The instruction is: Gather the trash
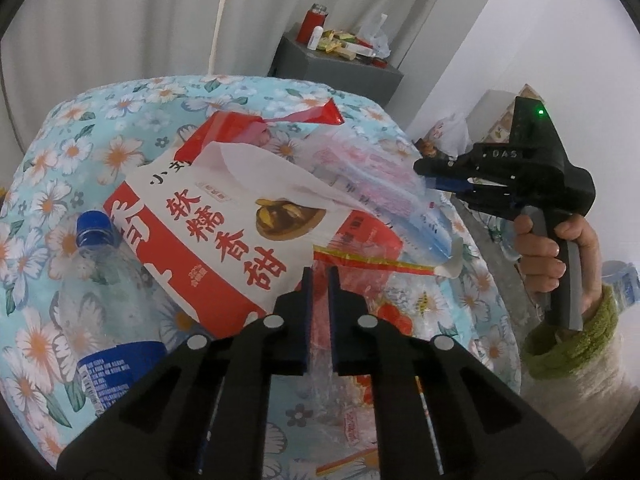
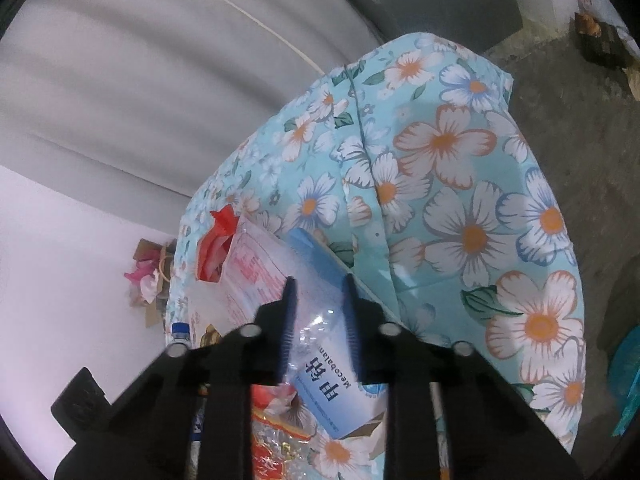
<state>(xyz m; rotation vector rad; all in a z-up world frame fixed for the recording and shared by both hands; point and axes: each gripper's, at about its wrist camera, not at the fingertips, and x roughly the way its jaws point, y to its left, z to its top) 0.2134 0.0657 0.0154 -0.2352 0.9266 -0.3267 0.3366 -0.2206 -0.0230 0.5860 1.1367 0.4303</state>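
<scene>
L gripper (image 1: 319, 276) sits lowest and nearest, jaws narrow w/ a slim gap, tips over a clear crinkly wrapper (image 1: 360, 300) w/ red print; can't tell if it's pinching it. Just past that, a red-and-white snack bag (image 1: 224, 216) lies on the floral cloth (image 1: 120, 128), overlapping a clear water bottle (image 1: 100, 280) w/ blue cap to its left. R gripper (image 2: 318, 288) has jaws moderately apart, straddling a blue-and-white medicine box (image 2: 324, 384) under clear plastic; contact unclear, the frame is blurred there. Beyond it a red torn wrapper (image 2: 218, 236) lies on the cloth. Far back, a grey cabinet (image 1: 336, 64) carries a red flask (image 1: 312, 24) and small packets.
</scene>
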